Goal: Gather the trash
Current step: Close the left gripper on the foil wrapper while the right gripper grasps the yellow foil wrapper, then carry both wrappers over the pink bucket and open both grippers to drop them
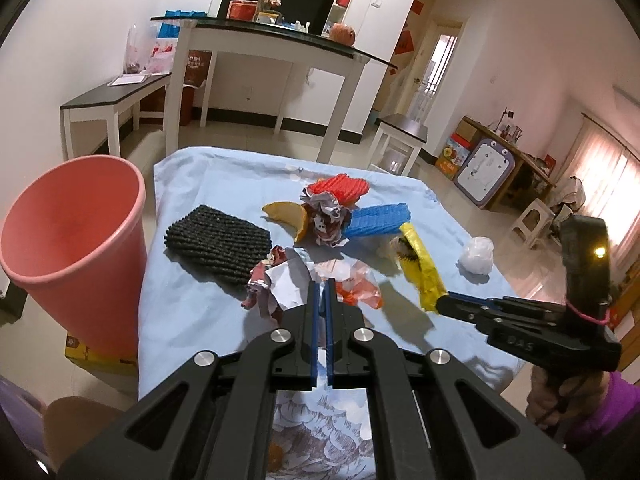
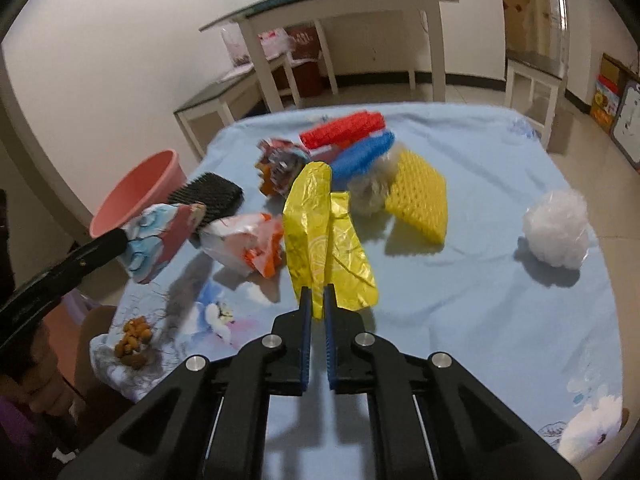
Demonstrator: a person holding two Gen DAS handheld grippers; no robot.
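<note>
My left gripper [image 1: 321,282] is shut on a crumpled printed paper [image 2: 156,240], held just above the light-blue tablecloth [image 2: 460,320]. My right gripper [image 2: 316,292] is shut on the lower end of a yellow foil wrapper [image 2: 320,232], which stands up from its fingers. A pink bin [image 1: 80,240] stands beside the table's left edge. Loose trash lies on the cloth: a black foam mat [image 1: 218,240], an orange-and-white plastic bag [image 1: 356,284], red foam netting [image 1: 344,188], blue foam netting [image 1: 380,220], yellow foam netting [image 2: 420,196] and a white plastic ball [image 2: 556,228].
An orange peel [image 1: 288,216] and another crumpled paper [image 1: 328,220] lie mid-table. A tall white table [image 1: 272,48], a low bench [image 1: 112,100] and a stool [image 1: 400,136] stand on the floor beyond. A person's hand [image 1: 560,400] holds the right gripper's handle.
</note>
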